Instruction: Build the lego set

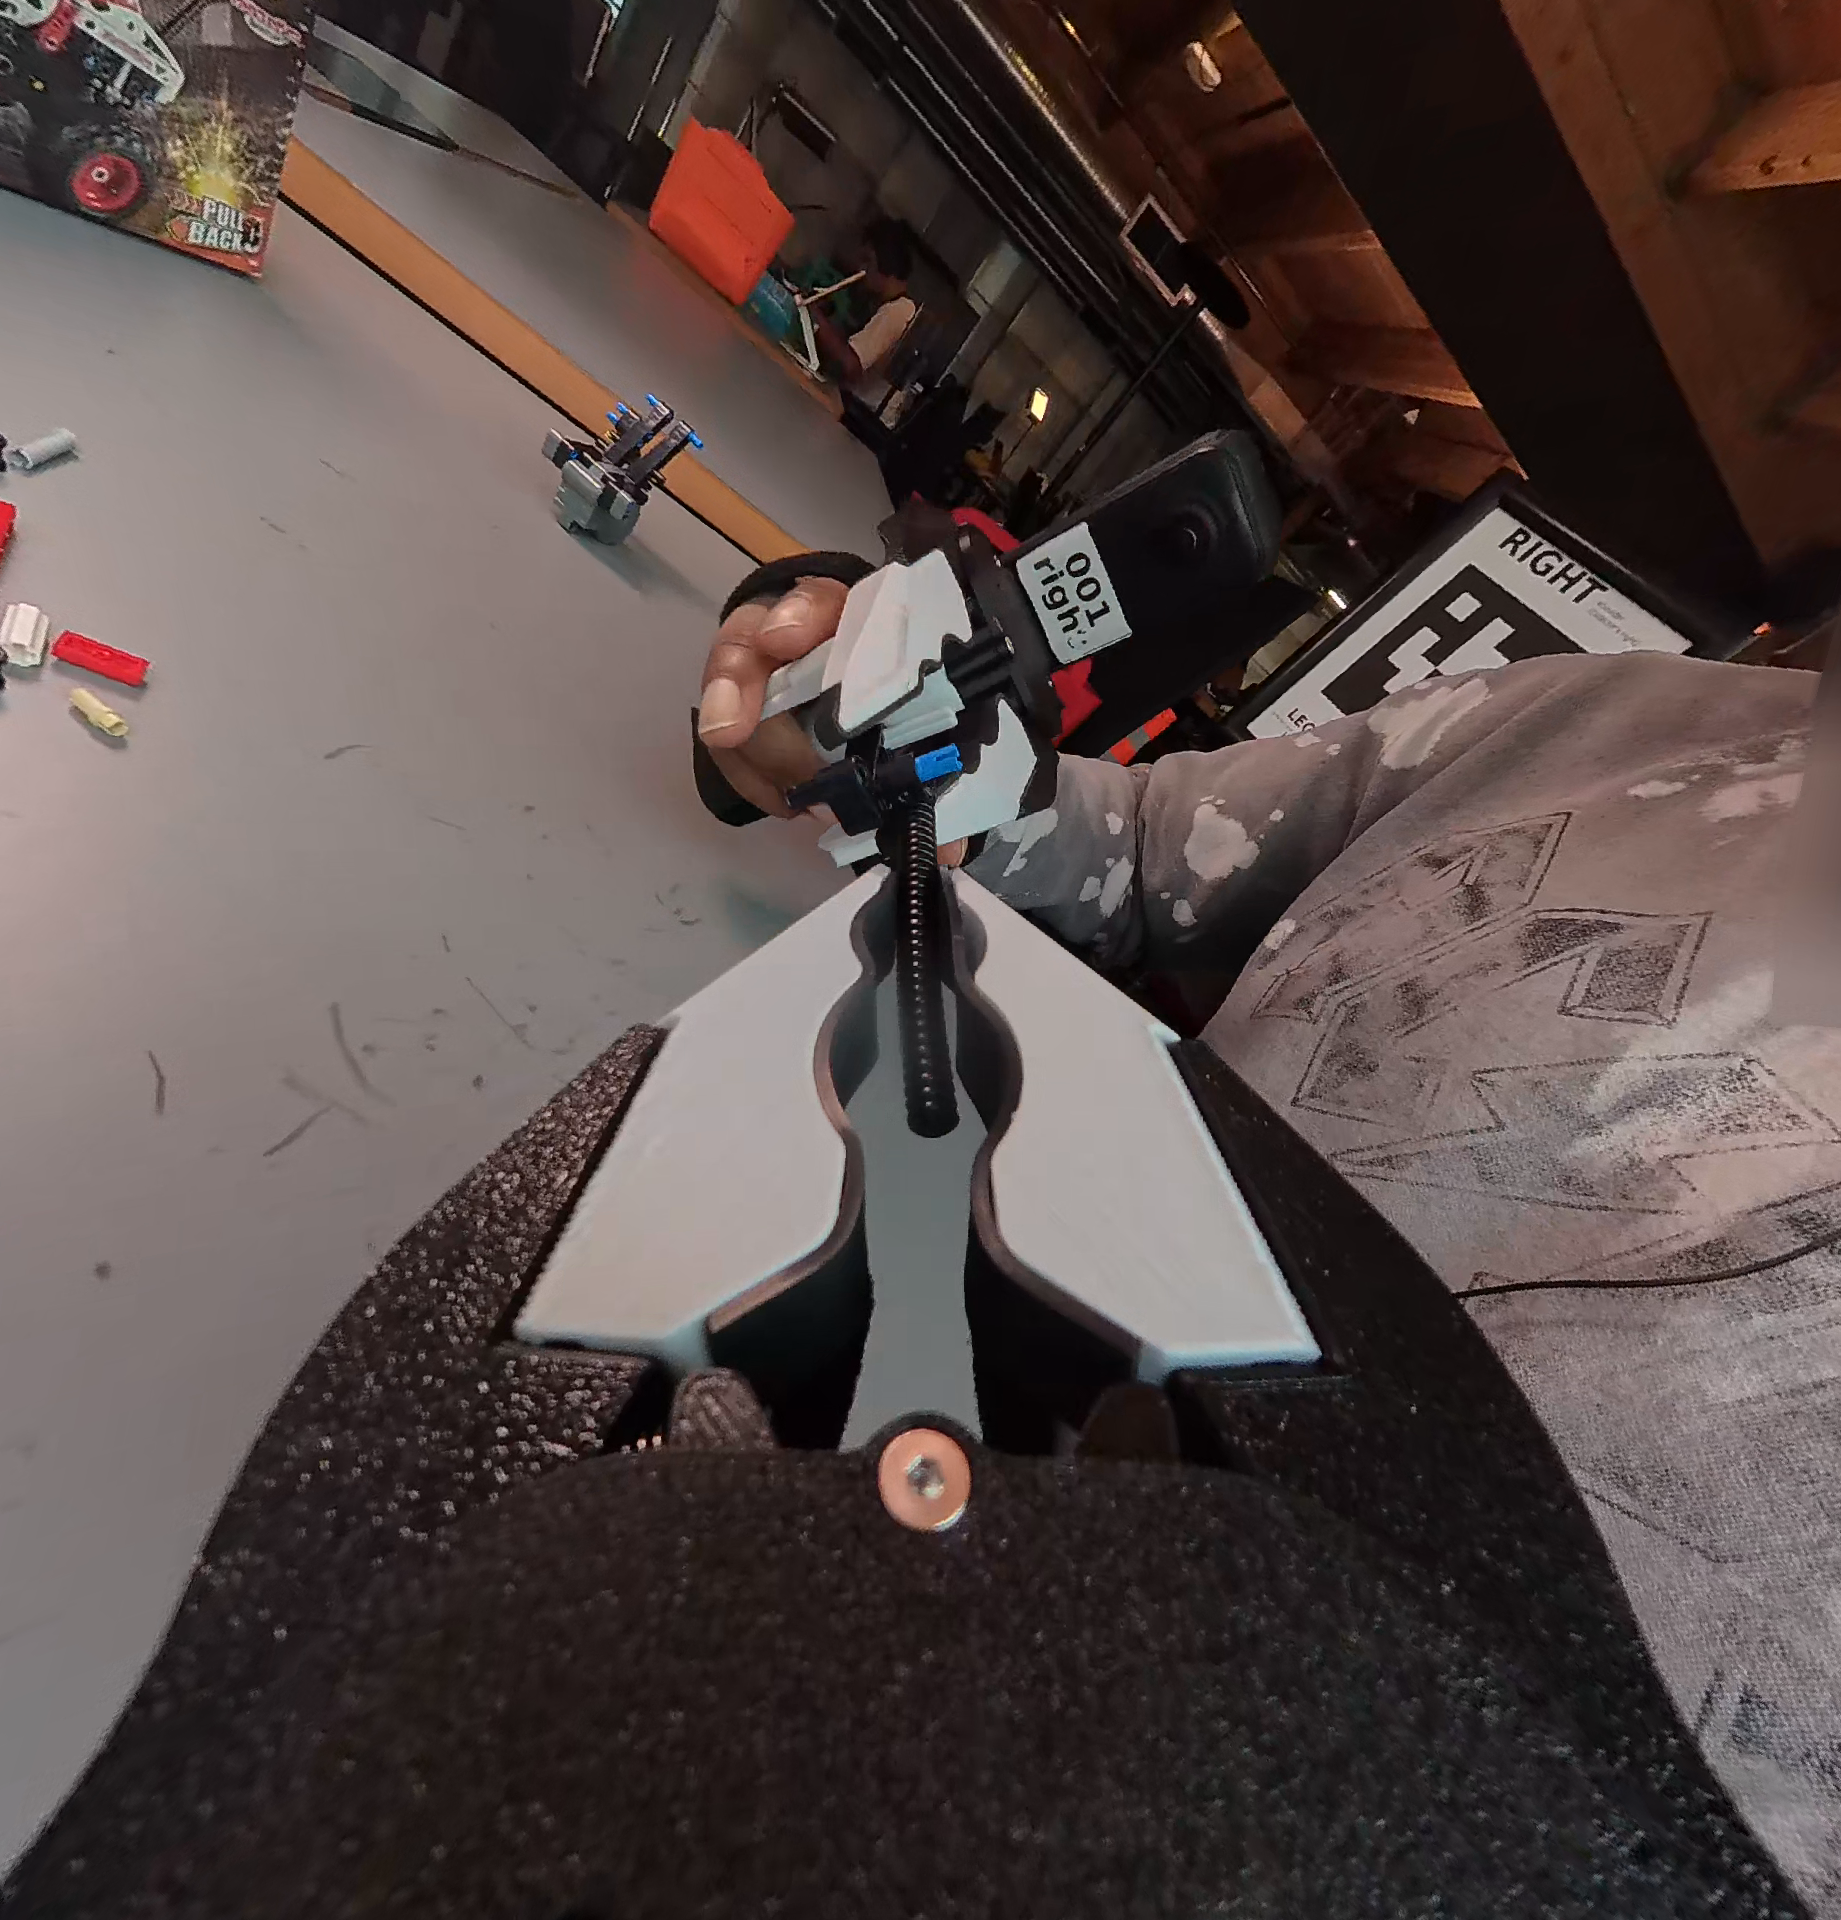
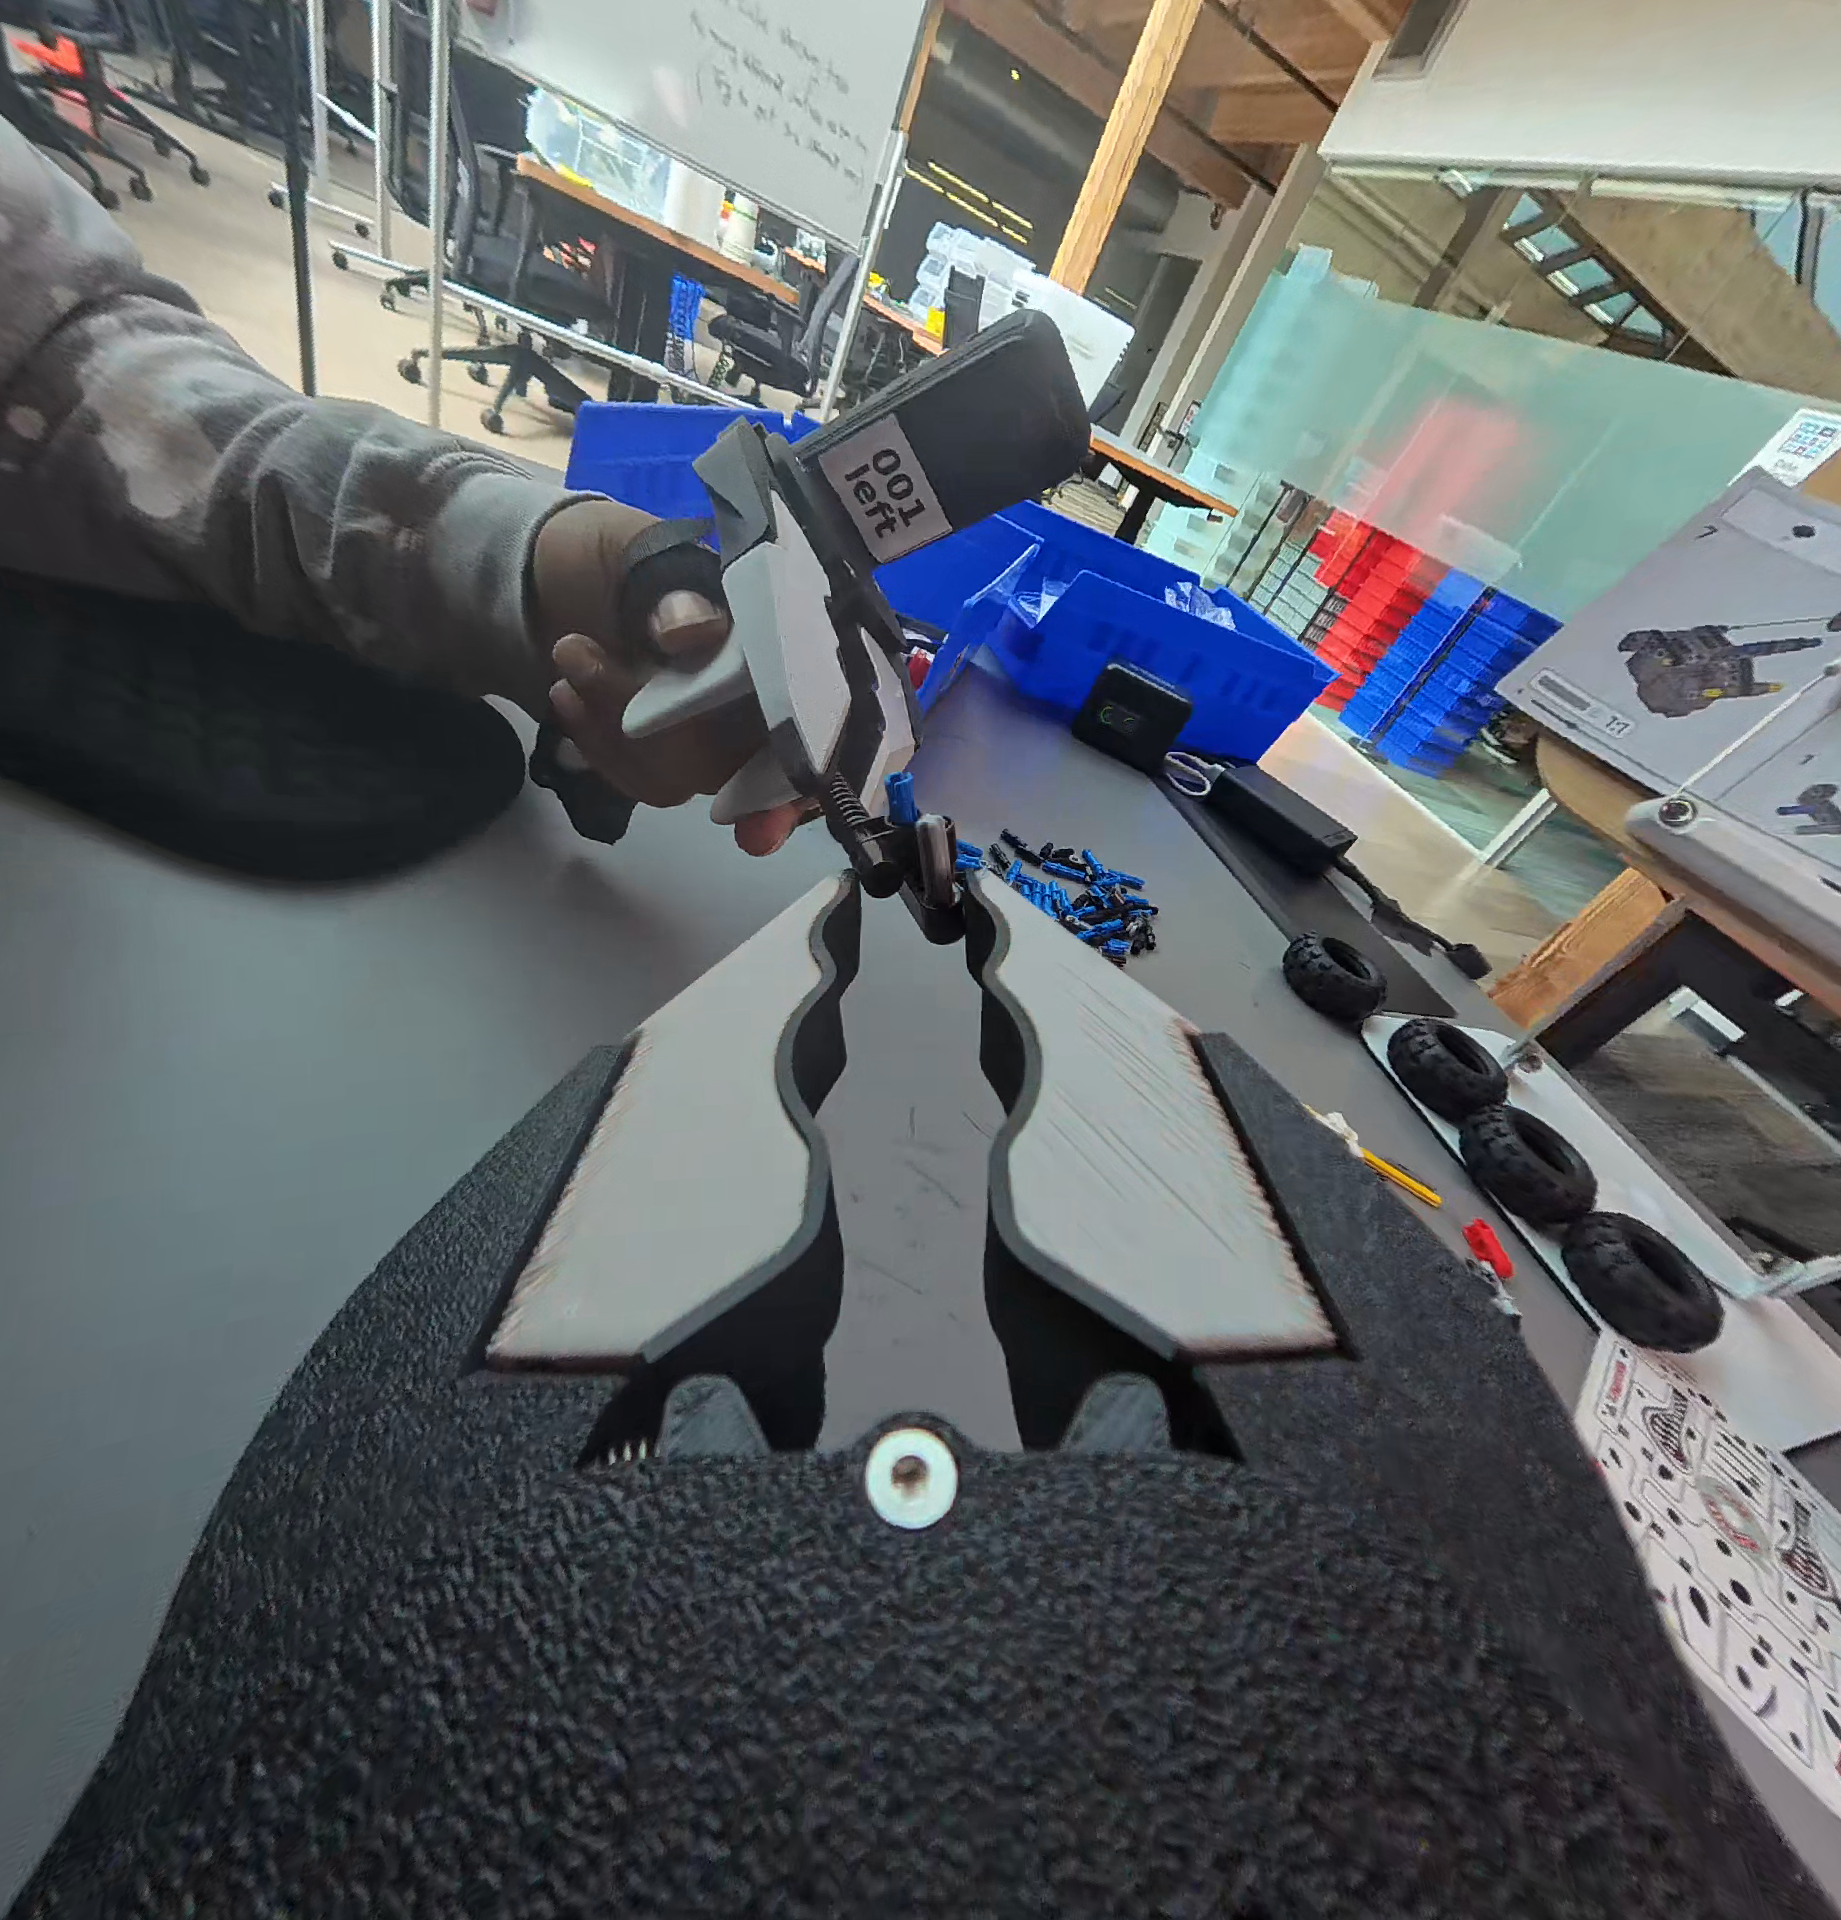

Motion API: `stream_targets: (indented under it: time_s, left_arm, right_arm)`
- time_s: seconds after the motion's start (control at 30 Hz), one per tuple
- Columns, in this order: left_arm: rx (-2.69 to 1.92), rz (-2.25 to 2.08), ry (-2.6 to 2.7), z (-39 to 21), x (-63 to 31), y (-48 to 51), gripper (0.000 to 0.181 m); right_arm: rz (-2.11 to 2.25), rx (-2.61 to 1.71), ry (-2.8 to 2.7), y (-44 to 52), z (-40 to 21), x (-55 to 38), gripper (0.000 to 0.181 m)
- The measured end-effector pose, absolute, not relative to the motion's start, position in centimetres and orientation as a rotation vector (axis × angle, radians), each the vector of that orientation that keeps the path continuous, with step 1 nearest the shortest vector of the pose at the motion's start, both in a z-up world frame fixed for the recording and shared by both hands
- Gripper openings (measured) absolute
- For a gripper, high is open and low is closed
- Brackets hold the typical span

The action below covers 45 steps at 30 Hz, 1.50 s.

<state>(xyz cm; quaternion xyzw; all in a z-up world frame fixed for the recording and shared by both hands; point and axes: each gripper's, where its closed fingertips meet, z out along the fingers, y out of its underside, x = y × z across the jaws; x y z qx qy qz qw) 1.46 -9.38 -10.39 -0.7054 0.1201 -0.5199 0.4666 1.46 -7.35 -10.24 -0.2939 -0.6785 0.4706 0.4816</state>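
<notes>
Hose [image 1: 921, 966], black and ribbed, runs between the two grippers, held up off the table [image 1: 324, 883]. Left gripper [image 1: 916, 894] is clamped on the hose near its tips; the hose's free end sticks back into the gap between the fingers. At the hose's far end sits a black connector [image 2: 921, 868] with a blue pin [image 2: 900, 798]. Right gripper [image 2: 911, 899] is closed on that connector, fingertips pinching it.

In the left wrist view the right gripper's tips are at 12 o'clock from the left tips, almost touching. A hand [image 1: 760, 675] grips its handle.

Half-built grey chassis [image 1: 615, 468] stands on the table at 11 o'clock, well apart. Loose red and black parts [image 1: 22, 613] lie at 9 o'clock by the frame edge; set box [image 1: 126, 114] at the top-left corner.

Right wrist view: pile of blue and black pins [image 2: 1082, 894] at 1 o'clock just past the tips. Four tires [image 2: 1518, 1164] line up at 3 o'clock. Blue bins [image 2: 1155, 634] behind, manual [image 2: 1726, 675] on a stand at 2 o'clock.
</notes>
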Motion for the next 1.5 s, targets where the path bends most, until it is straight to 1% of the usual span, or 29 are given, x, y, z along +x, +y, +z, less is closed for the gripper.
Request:
stream_targets:
  time_s: [0.27,0.37,0.5,0.93,1.07,1.33,1.5]
  left_arm:
    - [-1.679,-1.355,0.317,-9.5,1.9,-10.0,0.005]
    - [-1.695,-1.366,0.345,-9.9,2.2,-10.3,0.006]
    - [-1.692,-1.375,0.34,-9.9,2.2,-10.3,0.006]
    - [-1.64,-1.298,0.219,-8.6,1.1,-9.4,0.006]
    - [-1.648,-1.311,0.24,-8.8,1.2,-9.5,0.006]
    - [-1.692,-1.275,0.493,-9.3,2.6,-11.6,0.006]
    - [-1.687,-1.266,0.51,-9.1,2.7,-11.7,0.006]
  right_arm:
    - [1.204,-0.677,-1.683,-7.9,-10.0,2.2,0.017]
    - [1.217,-0.662,-1.697,-8.3,-10.0,2.4,0.011]
    - [1.192,-0.65,-1.701,-8.5,-10.3,2.4,0.007]
    - [1.32,-0.833,-1.475,-7.5,-9.2,0.9,0.007]
    - [1.334,-0.815,-1.515,-7.7,-9.6,1.1,0.007]
    - [1.388,-0.65,-1.726,-10.3,-10.3,3.1,0.007]
    - [1.379,-0.64,-1.717,-10.5,-10.1,3.3,0.006]
